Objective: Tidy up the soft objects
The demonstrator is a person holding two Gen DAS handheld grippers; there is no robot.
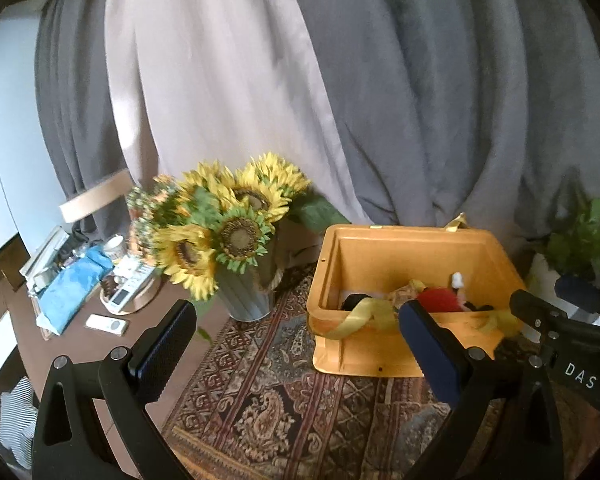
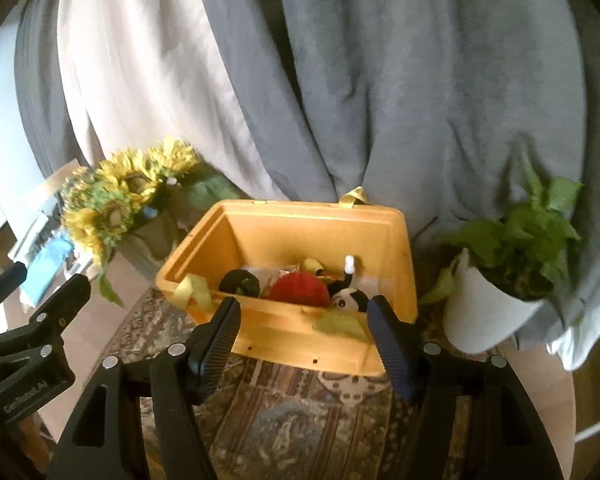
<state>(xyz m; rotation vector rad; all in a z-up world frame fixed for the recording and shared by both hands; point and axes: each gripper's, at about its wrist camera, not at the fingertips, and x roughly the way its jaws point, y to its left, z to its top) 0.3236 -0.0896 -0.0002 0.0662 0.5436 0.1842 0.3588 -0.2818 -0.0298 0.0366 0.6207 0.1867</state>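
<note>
Yellow plastic bin on the patterned rug, holding a red plush ball and panda toy. We judge sorting under way: left gripper and right gripper gape empty; next, reach inside.

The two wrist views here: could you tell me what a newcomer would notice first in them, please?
Most eye-catching is the open yellow box on the patterned rug, with a red plush toy and a small panda toy inside. To its left stands a bunch of sunflowers in a grey pot; to its right, a green plant in a white pot. Both the left gripper and the right gripper hang open before the box, holding nothing.
</note>
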